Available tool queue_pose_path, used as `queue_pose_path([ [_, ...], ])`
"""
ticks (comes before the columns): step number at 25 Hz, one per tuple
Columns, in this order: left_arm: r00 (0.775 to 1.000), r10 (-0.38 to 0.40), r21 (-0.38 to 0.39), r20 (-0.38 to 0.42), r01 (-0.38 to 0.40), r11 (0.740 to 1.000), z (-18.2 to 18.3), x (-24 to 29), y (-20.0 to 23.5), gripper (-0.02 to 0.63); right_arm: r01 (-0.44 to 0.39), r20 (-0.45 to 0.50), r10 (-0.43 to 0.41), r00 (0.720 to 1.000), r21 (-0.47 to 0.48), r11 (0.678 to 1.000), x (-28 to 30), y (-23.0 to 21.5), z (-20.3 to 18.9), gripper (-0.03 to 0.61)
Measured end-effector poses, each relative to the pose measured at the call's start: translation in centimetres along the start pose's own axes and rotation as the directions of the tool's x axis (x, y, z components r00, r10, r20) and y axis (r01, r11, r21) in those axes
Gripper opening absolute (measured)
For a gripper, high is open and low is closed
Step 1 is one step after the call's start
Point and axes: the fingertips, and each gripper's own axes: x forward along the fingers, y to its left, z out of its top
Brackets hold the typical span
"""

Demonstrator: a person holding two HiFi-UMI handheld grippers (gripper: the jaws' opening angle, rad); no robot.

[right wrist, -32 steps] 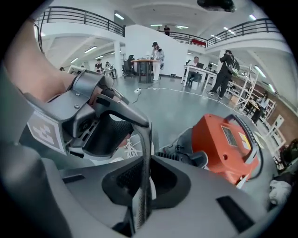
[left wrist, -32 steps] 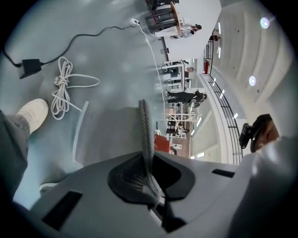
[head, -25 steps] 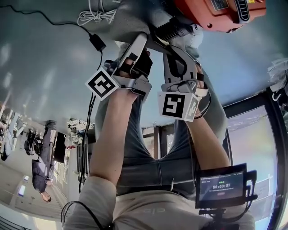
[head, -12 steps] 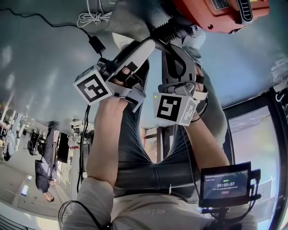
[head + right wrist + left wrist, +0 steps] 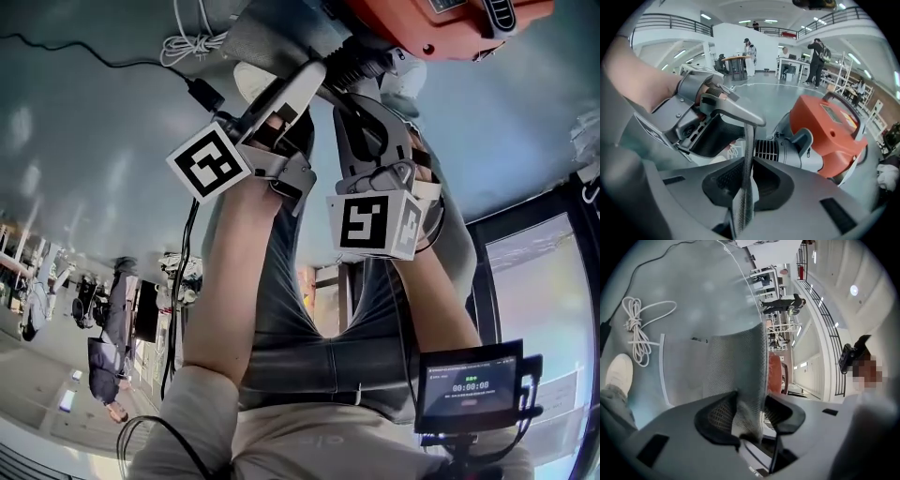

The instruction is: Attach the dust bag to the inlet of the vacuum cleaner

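Observation:
The orange vacuum cleaner (image 5: 441, 23) lies on the floor at the top of the head view, its grey ribbed inlet (image 5: 787, 152) facing my grippers. The grey mesh dust bag (image 5: 272, 37) hangs beside it. My left gripper (image 5: 751, 414) has just been opening. It now stands open with the bag's fabric (image 5: 738, 362) loose between the pads. My right gripper (image 5: 746, 180) is shut on a thin edge of the bag (image 5: 748, 150), just in front of the inlet. In the head view the left gripper (image 5: 305, 80) and the right gripper (image 5: 349, 98) sit side by side under the vacuum.
A coiled white cord (image 5: 640, 329) and a black cable with its adapter (image 5: 202, 92) lie on the glossy floor to the left. A white shoe (image 5: 616, 373) and the person's legs are close below. A small monitor (image 5: 469, 384) hangs at the chest.
The left gripper's jaws have parted from the bag, and the gripper has tilted and sunk a little. The right gripper stays in place, still pinching the bag's edge.

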Motion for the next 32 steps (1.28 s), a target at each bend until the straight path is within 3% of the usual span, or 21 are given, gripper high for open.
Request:
queue_pose_path([
  [7,1.0,0.007,0.001,0.004,-0.007,1.0,0.1,-0.1,-0.2,0.186,-0.105,-0.17,0.11,0.979,0.04,0.994,-0.1,0.0,-4.3,0.04],
  [9,0.999,0.034,0.075,0.012,-0.035,0.997,0.7,-0.4,-1.0,0.17,-0.086,-0.155,0.094,0.983,0.062,0.994,0.3,-0.7,-3.6,0.036],
  [12,0.998,0.056,0.276,0.007,-0.056,0.959,1.4,-1.1,-2.5,0.076,-0.047,-0.138,0.054,0.989,0.053,0.997,0.2,-1.0,-2.5,0.02],
  [13,0.999,0.047,0.299,0.002,-0.046,0.953,1.4,-1.1,-2.7,0.072,-0.048,-0.133,0.054,0.99,0.051,0.998,0.2,-0.6,-2.6,0.02],
  [17,0.999,0.05,0.286,-0.011,-0.044,0.957,0.9,-0.9,-2.9,0.03,-0.089,-0.129,0.106,0.986,0.133,0.987,1.1,0.7,-3.2,0.02],
  [19,0.997,0.077,0.283,0.009,-0.076,0.956,1.4,-0.9,-2.3,0.031,-0.049,-0.113,0.064,0.992,0.129,0.99,0.6,-0.1,-2.7,0.02],
  [23,0.993,0.089,0.168,0.072,-0.1,0.981,2.5,-1.3,-1.0,0.031,0.083,-0.039,-0.081,0.996,0.078,0.993,-2.1,-2.1,-1.4,0.02],
  [25,0.994,0.096,0.136,0.055,-0.103,0.985,2.3,-1.2,-0.7,0.031,0.097,-0.044,-0.093,0.995,0.079,0.992,-1.8,-2.4,-1.8,0.02],
  [27,0.997,0.068,0.121,0.029,-0.071,0.99,1.9,-0.9,-1.2,0.03,0.06,-0.065,-0.054,0.996,0.1,0.993,-0.8,-2.3,-2.5,0.02],
  [32,0.997,-0.033,0.238,-0.069,0.049,0.97,0.7,-0.2,-3.4,0.026,0.006,-0.093,0.007,0.996,0.132,0.991,0.4,-0.9,-3.2,0.02],
])
